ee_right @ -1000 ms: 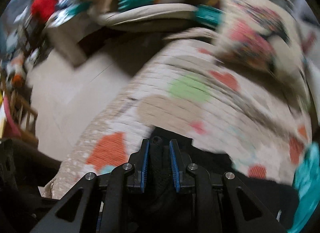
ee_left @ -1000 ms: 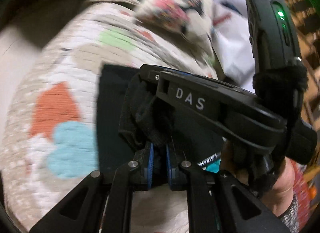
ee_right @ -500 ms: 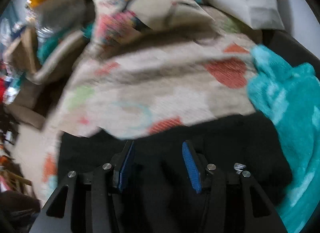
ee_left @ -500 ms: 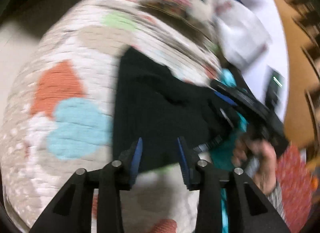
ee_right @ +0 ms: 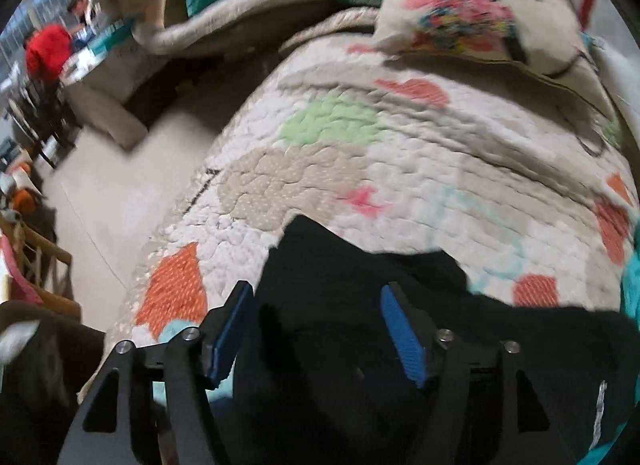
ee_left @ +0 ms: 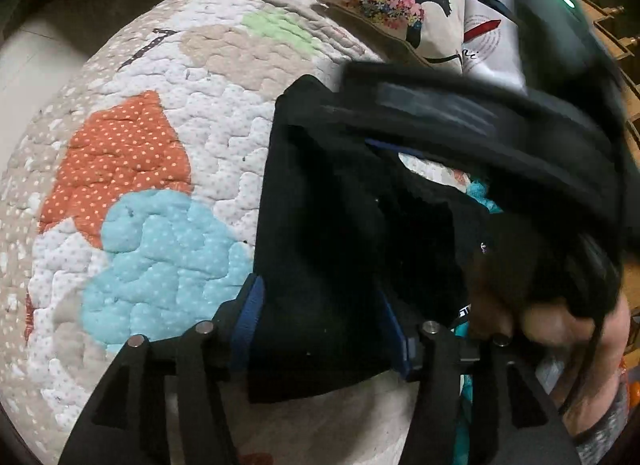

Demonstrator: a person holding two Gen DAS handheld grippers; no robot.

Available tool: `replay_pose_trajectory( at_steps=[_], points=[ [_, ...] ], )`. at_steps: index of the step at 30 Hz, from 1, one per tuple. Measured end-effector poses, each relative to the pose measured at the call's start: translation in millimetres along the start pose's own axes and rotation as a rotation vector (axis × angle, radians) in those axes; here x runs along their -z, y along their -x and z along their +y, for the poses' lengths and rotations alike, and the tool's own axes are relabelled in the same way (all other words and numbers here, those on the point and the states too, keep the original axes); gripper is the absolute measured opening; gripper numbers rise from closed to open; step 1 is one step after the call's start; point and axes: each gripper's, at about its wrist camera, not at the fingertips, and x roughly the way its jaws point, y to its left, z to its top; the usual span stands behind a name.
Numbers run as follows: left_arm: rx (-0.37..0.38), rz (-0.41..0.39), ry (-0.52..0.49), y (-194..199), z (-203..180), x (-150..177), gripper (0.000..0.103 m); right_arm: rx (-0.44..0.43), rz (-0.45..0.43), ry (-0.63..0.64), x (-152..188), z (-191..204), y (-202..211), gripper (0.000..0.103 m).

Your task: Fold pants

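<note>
The black folded fabric pants (ee_left: 320,249) run behind the motion-blurred black right gripper (ee_left: 480,133), hiding their right side. In the right wrist view the pants (ee_right: 360,285) are cut off by the near edge; the far clutter is blurred.

A bed covered by a quilted patchwork quilt (ee_left: 192,113) carries everything. Black pants (ee_left: 320,225) lie flat on it at centre. A floral cushion (ee_left: 396,1) rests at 1 o'clock, and teal fabric (ee_right: 630,285) lies at 3 o'clock beside the pants.
</note>
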Motion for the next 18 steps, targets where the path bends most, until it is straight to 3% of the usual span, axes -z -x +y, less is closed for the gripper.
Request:
replay_pose_trajectory(
  at_steps=[1, 2, 3, 5, 7, 9, 15, 18],
  points=[
    [-0.028, 0.005, -0.023, -1, -1, 0, 0.041, 0.032, 0.032, 0.025, -6, 7, -12, 0.071],
    [-0.056, 0.009, -0.045, -4, -1, 0, 0.019, 0.064, 0.067, 0.053, -10, 13, -24, 0.071],
    [-0.070, 0.015, -0.067, -6, -1, 0, 0.015, 0.093, 0.100, 0.075, -12, 17, -34, 0.071],
    [-0.056, 0.023, -0.064, -6, 3, -2, 0.011, 0.162, 0.148, 0.109, -12, 27, -48, 0.057],
    [-0.030, 0.031, -0.041, -4, 6, -7, 0.009, 0.163, 0.137, 0.098, -12, 30, -45, 0.034],
    [-0.012, 0.036, -0.019, 1, 10, -9, 0.008, 0.137, 0.128, 0.058, -11, 25, -38, 0.019],
    [-0.002, 0.001, 0.053, 23, 33, -24, 0.008, 0.116, 0.091, -0.015, -15, 25, -26, 0.015],
    [-0.026, -0.047, 0.113, 46, 59, -30, 0.008, 0.063, 0.069, -0.033, -36, 51, -27, 0.015]
  ],
)
